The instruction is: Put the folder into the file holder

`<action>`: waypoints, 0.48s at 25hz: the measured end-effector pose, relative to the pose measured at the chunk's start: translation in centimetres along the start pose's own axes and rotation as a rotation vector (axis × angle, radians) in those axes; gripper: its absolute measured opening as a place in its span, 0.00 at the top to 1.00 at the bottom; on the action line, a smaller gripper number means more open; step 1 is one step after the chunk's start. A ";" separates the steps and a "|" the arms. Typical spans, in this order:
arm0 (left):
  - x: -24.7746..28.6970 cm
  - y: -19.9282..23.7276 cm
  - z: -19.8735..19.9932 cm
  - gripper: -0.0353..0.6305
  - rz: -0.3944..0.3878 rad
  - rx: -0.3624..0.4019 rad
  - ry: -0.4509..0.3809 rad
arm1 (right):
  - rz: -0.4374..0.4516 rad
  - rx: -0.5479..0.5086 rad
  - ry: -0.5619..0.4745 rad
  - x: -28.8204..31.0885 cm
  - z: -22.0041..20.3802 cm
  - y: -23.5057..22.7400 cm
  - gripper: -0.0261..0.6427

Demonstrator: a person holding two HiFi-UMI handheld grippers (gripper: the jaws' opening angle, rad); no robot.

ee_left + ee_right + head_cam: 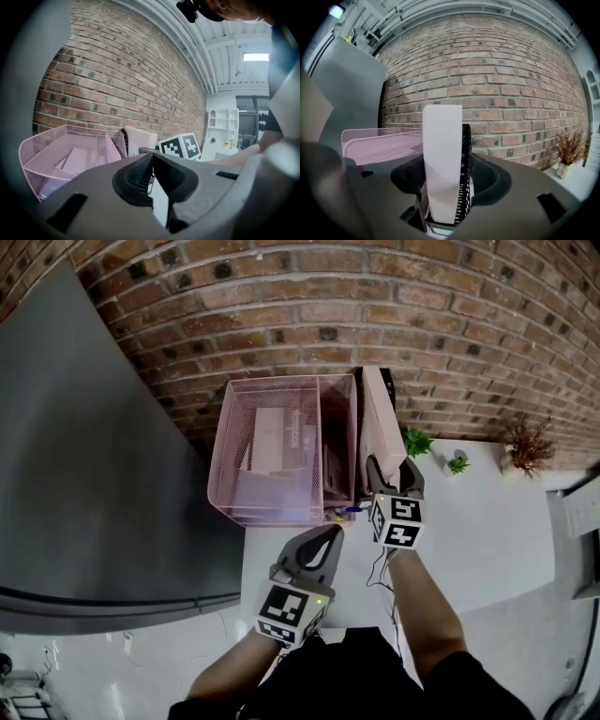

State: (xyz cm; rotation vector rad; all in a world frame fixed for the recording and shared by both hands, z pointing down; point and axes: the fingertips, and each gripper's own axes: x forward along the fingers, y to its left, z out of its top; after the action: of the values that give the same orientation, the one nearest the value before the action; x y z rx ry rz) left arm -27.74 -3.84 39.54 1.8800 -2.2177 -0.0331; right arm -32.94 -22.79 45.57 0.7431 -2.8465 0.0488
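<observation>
Since the pale, flat, stiff folder [442, 154] is seen standing upright on its edge within the black wire-mesh file holder [466, 164], the placing is judged to be as good as done. The folder is straddled by the right tongs [393, 476], whose jaws are set apart with a gap on each side, so nothing is pressed. The folder is carried by the holder, not by the tongs.

By this reading, what is left is only for the right tongs to be drawn back off the folder's near edge. The seating might also be checked, since the holder's floor is hidden.

The left tongs [327, 536] are closed together on nothing and are held low over the white bench [487, 540]. They are placed near the front corner of the pink wire-mesh tray [225, 460], which stands just beside the holder on its left.

Little room is given behind, as the red brick wall [281, 306] is close at the back of holder and tray. Toward the person and to the right the bench is open, with small potted plants [418, 442] set well apart by the wall.
</observation>
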 end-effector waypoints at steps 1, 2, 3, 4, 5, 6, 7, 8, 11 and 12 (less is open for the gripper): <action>-0.2 0.0 -0.2 0.94 -0.004 0.000 0.004 | -0.002 0.003 -0.005 -0.7 0.1 -0.2 0.56; -0.5 -0.1 -0.3 0.94 -0.010 0.001 0.009 | -0.003 0.005 -0.012 -1.4 0.2 -0.3 0.56; -0.8 -0.1 -0.4 0.94 -0.016 0.001 0.010 | -0.002 0.007 -0.019 -2.2 0.4 -0.4 0.56; -1.1 -0.2 -0.3 0.94 -0.023 0.003 0.007 | 0.001 0.008 -0.026 -3.1 0.7 -0.6 0.56; -1.2 -0.3 -0.2 0.94 -0.030 0.005 -0.001 | 0.005 0.006 -0.033 -3.9 1.0 -0.7 0.57; -1.4 -0.4 0.0 0.94 -0.039 0.007 -0.010 | 0.009 0.004 -0.040 -4.8 1.4 -0.8 0.57; -1.4 -0.7 0.2 0.94 -0.049 0.010 -0.018 | 0.013 0.001 -0.047 -5.7 1.8 -1.0 0.58; -1.5 -1.0 0.4 0.94 -0.060 0.012 -0.024 | 0.016 -0.002 -0.054 -6.7 2.1 -1.2 0.59; -1.0 -2.2 0.6 0.94 -0.100 0.012 -0.035 | 0.025 -0.006 -0.078 -10.0 3.3 -1.8 0.65; -0.7 -2.8 0.7 0.94 -0.117 0.011 -0.034 | 0.028 -0.007 -0.087 -11.2 3.7 -2.2 0.68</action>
State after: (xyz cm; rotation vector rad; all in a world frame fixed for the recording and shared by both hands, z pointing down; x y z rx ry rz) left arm -25.09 -3.70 38.29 2.0279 -2.1311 -0.0733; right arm -23.01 -19.63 39.62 0.7209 -2.9383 0.0103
